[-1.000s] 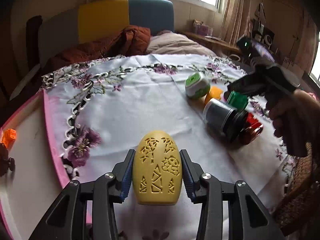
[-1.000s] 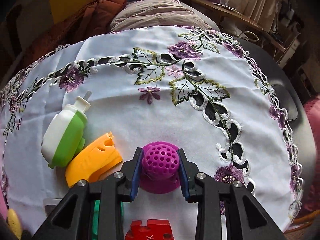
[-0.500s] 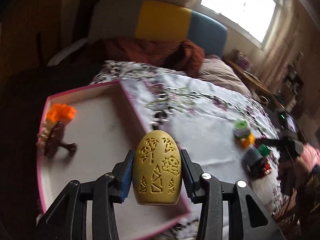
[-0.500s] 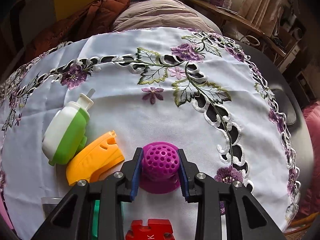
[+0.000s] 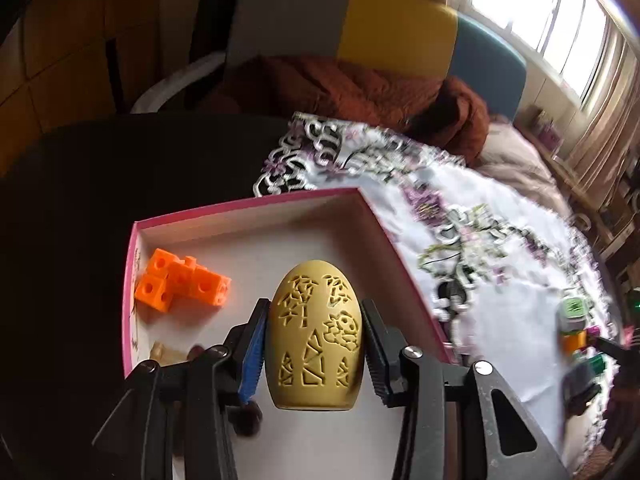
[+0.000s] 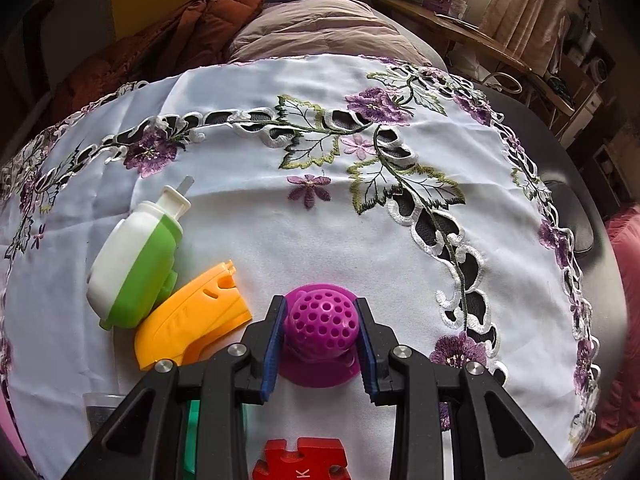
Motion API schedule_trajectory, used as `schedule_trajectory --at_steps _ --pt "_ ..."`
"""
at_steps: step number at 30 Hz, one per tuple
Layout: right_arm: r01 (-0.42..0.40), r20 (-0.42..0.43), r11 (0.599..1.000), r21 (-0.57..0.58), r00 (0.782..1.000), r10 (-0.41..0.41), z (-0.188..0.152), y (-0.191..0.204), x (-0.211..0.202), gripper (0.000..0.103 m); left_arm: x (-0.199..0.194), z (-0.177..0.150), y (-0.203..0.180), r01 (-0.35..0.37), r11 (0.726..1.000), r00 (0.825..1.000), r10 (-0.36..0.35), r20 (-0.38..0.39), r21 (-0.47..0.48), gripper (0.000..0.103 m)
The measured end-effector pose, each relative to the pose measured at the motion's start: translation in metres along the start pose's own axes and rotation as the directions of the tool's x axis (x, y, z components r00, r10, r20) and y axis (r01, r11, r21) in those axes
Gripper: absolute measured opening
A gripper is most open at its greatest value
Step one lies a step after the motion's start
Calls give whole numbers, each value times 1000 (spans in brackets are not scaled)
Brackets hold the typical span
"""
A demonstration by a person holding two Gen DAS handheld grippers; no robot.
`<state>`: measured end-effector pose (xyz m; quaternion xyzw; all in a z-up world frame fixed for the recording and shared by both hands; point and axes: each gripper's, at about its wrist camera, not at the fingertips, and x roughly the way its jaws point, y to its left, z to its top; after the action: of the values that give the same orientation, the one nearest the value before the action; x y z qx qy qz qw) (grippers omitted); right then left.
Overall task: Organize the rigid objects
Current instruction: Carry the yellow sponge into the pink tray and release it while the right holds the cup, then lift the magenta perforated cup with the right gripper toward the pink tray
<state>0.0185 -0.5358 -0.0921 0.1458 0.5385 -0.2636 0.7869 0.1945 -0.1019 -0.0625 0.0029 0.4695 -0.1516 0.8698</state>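
Yellow egg (image 5: 316, 336) carried from cloth, clamped in left gripper (image 5: 316, 354), above pink tray (image 5: 248, 204).

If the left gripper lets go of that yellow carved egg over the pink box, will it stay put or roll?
The yellow egg looks rigid; the left gripper clamps its curved sides without denting them. Its lower end appears cut flat, so set upright in the pink box it may stand. Dropped tilted, it would likely topple and roll, perhaps toward the orange cubes.
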Motion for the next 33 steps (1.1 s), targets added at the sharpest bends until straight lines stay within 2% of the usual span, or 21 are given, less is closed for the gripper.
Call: schedule_trajectory --at_steps 3,6,12,18,21,29,33 --pt "-1 -1 1000 1 1000 1 0 0 0 33 11 4 3 -17 1000 1000 17 -4 -1 44" --pt "1 -2 1000 -2 1000 -1 0 0 0 33 12 8 5 -42 999 999 42 -10 -4 51" --pt "1 -2 1000 -2 1000 -1 0 0 0 33 -22 1 7 -40 999 997 40 58 -9 52" --pt "6 2 1000 -14 1000 -6 0 1 0 33 -68 -31 -6 -76 996 990 71 121 37 52" --pt "8 3 1000 -15 1000 -8 0 2 -1 33 -87 -51 -15 -70 996 988 61 139 63 52" --pt "-8 3 1000 20 1000 8 1 -2 -2 33 -111 -91 -25 -37 998 992 30 126 50 52" --pt "-28 61 998 56 998 25 5 -7 -14 33 -116 -102 -23 -53 998 992 49 119 33 52"
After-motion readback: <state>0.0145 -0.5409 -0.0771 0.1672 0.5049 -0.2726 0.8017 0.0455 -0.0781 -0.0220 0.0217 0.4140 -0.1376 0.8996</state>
